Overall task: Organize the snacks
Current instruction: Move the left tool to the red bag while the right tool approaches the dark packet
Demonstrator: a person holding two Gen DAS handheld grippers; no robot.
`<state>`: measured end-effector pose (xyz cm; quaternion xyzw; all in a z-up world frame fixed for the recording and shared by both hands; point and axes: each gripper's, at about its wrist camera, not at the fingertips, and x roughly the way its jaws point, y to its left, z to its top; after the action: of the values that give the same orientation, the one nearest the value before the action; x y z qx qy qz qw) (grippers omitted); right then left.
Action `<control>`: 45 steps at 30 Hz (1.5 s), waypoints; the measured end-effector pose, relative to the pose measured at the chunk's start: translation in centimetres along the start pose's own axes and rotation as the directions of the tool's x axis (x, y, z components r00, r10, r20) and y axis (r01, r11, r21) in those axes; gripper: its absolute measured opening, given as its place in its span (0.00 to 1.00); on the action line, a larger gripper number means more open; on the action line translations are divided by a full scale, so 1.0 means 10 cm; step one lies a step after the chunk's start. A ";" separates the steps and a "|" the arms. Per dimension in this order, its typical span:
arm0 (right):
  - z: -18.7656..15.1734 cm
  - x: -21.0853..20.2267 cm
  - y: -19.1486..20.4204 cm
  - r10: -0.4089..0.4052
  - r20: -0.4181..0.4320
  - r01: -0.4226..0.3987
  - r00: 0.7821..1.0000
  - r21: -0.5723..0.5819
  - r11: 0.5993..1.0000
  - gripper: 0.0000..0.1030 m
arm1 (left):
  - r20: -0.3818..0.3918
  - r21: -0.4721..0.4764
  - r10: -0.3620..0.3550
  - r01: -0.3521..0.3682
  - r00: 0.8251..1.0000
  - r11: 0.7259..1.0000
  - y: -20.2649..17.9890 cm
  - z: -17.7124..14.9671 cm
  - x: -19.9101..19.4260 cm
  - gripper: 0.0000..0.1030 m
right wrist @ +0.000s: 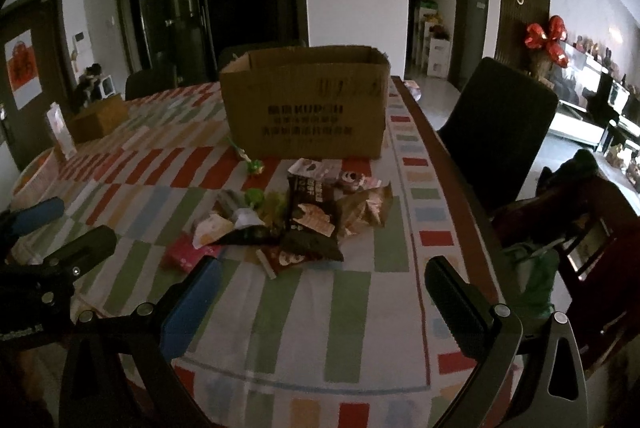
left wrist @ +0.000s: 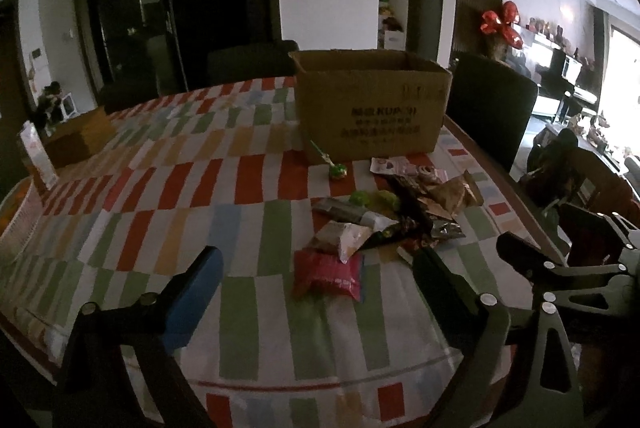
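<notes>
Left gripper [left wrist: 320, 276] nearest the lens, jaws spread wide, nothing btwn them, low over the striped tablecloth [left wrist: 160, 196]. Red snack pack [left wrist: 328, 274] lies just ahead, btwn the fingers' line of sight. Right gripper [right wrist: 320, 288] also spread, empty. Beyond: snack pile [right wrist: 296, 212] w/ dark choc bag [right wrist: 310, 212] on top, green candies [left wrist: 374, 198] at its left edge, lollipop [left wrist: 338, 170] near the box foot. Cardboard box [left wrist: 372, 104] open-topped, upright, just behind the pile. Dark chair [right wrist: 496, 132] at the table's right.
</notes>
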<state>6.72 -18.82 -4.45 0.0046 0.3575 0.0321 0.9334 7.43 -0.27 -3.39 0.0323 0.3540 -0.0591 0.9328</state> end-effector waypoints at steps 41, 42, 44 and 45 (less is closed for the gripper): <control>-0.10 1.33 0.14 0.077 -0.197 -0.085 0.977 -0.032 0.996 0.87 | -0.259 -0.033 -0.111 0.106 0.959 0.994 0.09 -0.26 1.29 0.72; -0.09 1.34 0.15 0.072 -0.193 -0.081 0.978 -0.039 0.996 0.87 | -0.264 -0.039 -0.116 0.110 0.957 0.993 0.10 -0.27 1.30 0.71; -0.09 1.35 0.17 0.070 -0.187 -0.080 0.980 -0.049 0.996 0.86 | -0.278 -0.049 -0.125 0.116 0.953 0.992 0.10 -0.28 1.33 0.65; -0.09 1.36 0.19 0.069 -0.187 -0.081 0.980 -0.055 0.995 0.85 | -0.284 -0.057 -0.131 0.120 0.950 0.991 0.11 -0.28 1.35 0.64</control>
<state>16.12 -16.08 -14.13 -0.0140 0.4411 0.0788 0.8939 15.72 -0.04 -14.45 -0.0002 0.4879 -0.1060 0.8665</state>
